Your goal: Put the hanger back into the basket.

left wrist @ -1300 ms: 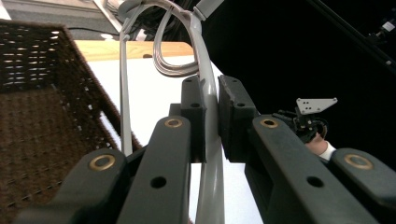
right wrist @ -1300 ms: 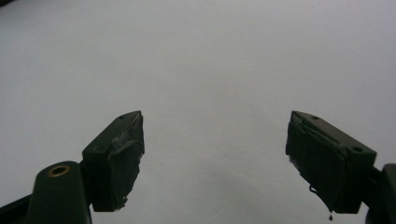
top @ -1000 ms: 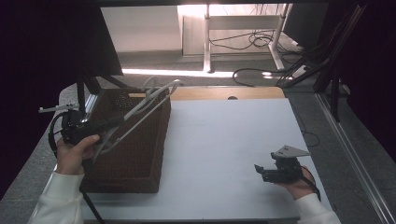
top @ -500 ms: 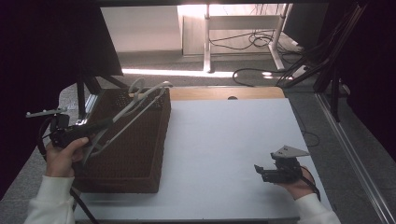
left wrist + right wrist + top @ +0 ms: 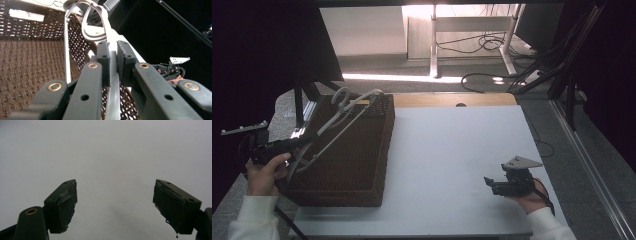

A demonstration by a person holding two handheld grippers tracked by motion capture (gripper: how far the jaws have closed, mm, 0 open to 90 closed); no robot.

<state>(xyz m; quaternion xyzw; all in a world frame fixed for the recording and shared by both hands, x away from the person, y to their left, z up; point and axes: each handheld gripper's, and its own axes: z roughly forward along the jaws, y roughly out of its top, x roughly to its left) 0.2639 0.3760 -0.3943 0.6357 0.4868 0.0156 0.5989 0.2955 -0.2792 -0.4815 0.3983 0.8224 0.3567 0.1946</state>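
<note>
A pale grey clothes hanger [image 5: 348, 114] slants over the dark brown wicker basket [image 5: 382, 150] at the table's left, with its hook toward the basket's far rim. My left gripper [image 5: 308, 140] is shut on one arm of the hanger near the basket's left wall. In the left gripper view the jaws [image 5: 113, 47] pinch the hanger [image 5: 95, 27] above the basket's woven floor [image 5: 30, 62]. My right gripper [image 5: 488, 182] rests low at the table's near right. In the right gripper view it [image 5: 115, 195] stands open with nothing between the pads.
The white table [image 5: 452, 150] stretches between the basket and the right hand. Dark stands and cables [image 5: 522, 70] sit on the floor beyond the far edge. A metal rail [image 5: 592, 165] runs along the right side.
My left hand has drawn the hanger leftward and nearer, a little lower over the basket. The right hand has stayed where it was.
</note>
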